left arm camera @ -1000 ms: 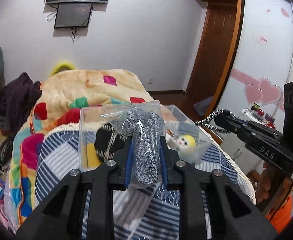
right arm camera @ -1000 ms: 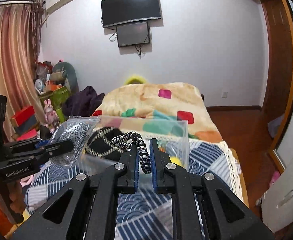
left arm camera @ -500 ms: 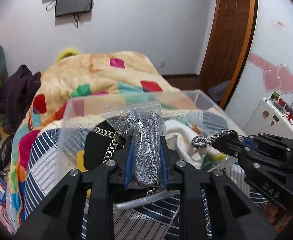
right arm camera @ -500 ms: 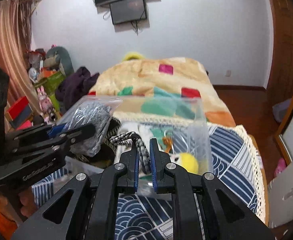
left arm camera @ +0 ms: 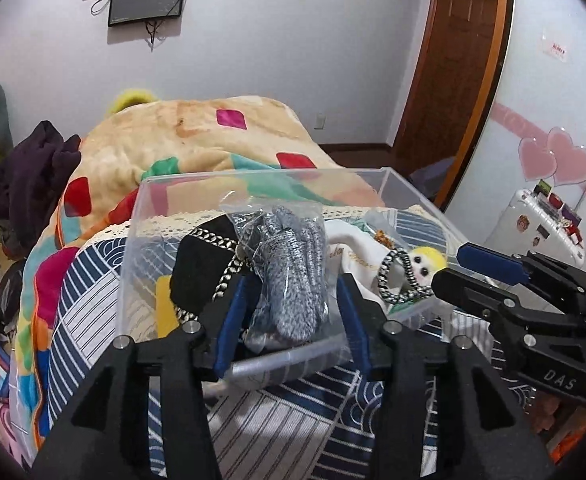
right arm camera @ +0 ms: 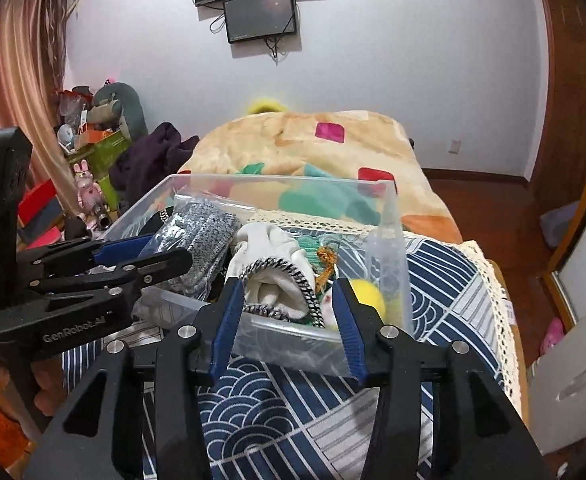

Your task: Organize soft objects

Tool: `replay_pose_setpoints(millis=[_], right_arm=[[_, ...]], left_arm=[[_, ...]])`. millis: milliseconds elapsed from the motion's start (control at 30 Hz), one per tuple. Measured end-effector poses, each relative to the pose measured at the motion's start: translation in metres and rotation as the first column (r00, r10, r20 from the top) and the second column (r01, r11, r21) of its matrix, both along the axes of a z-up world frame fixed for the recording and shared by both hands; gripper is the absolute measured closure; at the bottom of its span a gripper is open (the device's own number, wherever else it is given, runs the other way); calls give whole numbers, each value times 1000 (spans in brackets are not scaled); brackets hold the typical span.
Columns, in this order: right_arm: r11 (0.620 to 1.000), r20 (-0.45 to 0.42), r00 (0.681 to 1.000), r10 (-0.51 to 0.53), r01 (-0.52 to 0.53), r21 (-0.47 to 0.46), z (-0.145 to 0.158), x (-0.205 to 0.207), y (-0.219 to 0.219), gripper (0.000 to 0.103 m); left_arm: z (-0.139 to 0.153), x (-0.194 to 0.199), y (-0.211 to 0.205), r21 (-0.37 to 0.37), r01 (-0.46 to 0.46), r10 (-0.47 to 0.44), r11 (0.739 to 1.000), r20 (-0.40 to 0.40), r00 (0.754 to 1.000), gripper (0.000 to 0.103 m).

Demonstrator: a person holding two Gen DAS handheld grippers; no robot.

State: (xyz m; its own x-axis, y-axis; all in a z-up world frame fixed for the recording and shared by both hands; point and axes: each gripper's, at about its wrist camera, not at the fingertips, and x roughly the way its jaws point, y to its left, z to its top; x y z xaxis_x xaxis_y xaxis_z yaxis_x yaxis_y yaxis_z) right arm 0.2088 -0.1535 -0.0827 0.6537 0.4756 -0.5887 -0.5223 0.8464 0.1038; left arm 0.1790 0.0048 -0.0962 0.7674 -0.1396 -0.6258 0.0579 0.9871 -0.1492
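A clear plastic bin (left arm camera: 393, 176) (right arm camera: 389, 216) stands on the bed and holds soft things. A bag of grey knit gloves (left arm camera: 293, 272) (right arm camera: 205, 228) lies in the bin between the fingers of my left gripper (left arm camera: 293, 320), which is open around it. My right gripper (right arm camera: 285, 320) is open at the bin's near wall. A black-and-white braided cord (right arm camera: 293, 276) (left arm camera: 397, 276) lies loose on a white cloth (right arm camera: 269, 252) inside. A yellow plush toy (right arm camera: 367, 296) (left arm camera: 425, 256) and a black chain bag (left arm camera: 201, 268) are also inside.
The bin rests on a blue and white patterned bedspread (right arm camera: 445, 280). A cream blanket (left arm camera: 197, 140) with coloured patches is heaped behind. A dark purple garment (left arm camera: 29, 176) and clutter lie at the left. A wooden door (left arm camera: 457, 60) and a wardrobe are at the right.
Both grippers moved down over the bin and opened. The left let go of the glove bag and the right let go of the braided cord, which now lie in the bin.
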Motion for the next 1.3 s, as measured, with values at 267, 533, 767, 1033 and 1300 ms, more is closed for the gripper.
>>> replay_pose_setpoints(millis=[267,533,767,1033,1300], right_arm=[[999,87,996,-4,0,43,28,-19,-12,60],[994,242,970,-17,-9,107,71,-52,-22,49],[986,344,939,-21,-38,164,99,-80,-28,27],[978,404,914,-34,-53,201,112,-97,-29,12],[975,454,887,-85,-20,222,114,-111,-30,0]], left_arm=[[41,-41,2,4,-11,10,1000,132,991,56],[86,-83,3,8,-19,17,1000,264,964,56],[119,-125,-3,12,-19,13,1000,380,925,33],[138,-158,-9,25,-36,21,999,455,890,5],[142,-171,-8,38,-66,40,997,477,878,0]])
